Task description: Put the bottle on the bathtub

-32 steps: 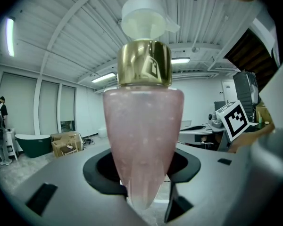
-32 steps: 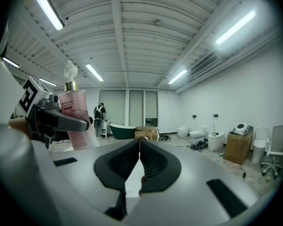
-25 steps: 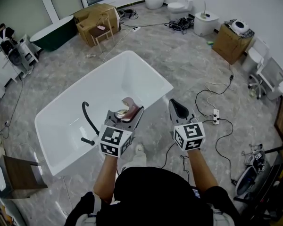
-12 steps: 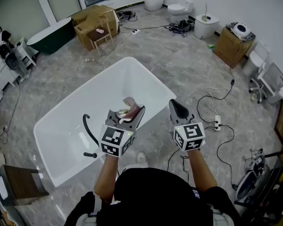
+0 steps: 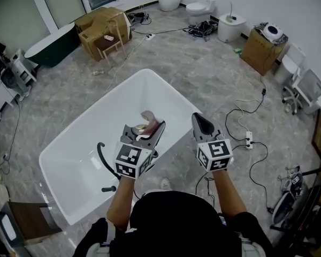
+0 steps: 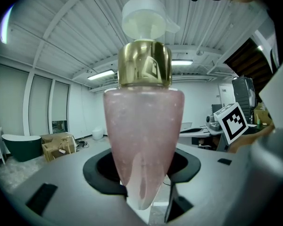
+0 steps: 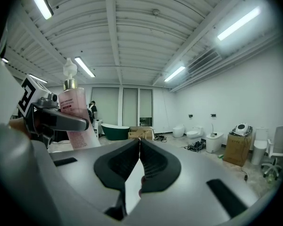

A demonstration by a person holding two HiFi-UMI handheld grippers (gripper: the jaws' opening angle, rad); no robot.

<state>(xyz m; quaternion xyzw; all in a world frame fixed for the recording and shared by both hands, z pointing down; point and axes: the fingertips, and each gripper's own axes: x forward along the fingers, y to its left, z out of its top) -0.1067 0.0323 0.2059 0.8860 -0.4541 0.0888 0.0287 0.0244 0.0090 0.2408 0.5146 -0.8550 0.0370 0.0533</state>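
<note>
A pink bottle [image 6: 144,140] with a gold collar and a white pump top stands upright between the jaws of my left gripper [image 6: 144,172], which is shut on it. In the head view the bottle [image 5: 149,122] and left gripper [image 5: 146,128] hang over the near rim of the white bathtub [image 5: 168,84]. My right gripper [image 5: 199,121] is beside it to the right, over the floor just past the tub's edge. Its jaws are shut with nothing in them [image 7: 139,147]. The right gripper view also shows the bottle [image 7: 75,112] at the left.
A black faucet [image 5: 102,155] stands on the tub's near side. Cables and a power strip [image 5: 247,139] lie on the floor at the right. Cardboard boxes [image 5: 99,25], a dark green tub [image 5: 51,47], toilets [image 5: 195,8] and a chair [image 5: 305,90] stand farther off.
Both grippers have travelled forward together with the person. The bathtub has come nearer and lower in the head view. The bottle stays held in the left gripper.
</note>
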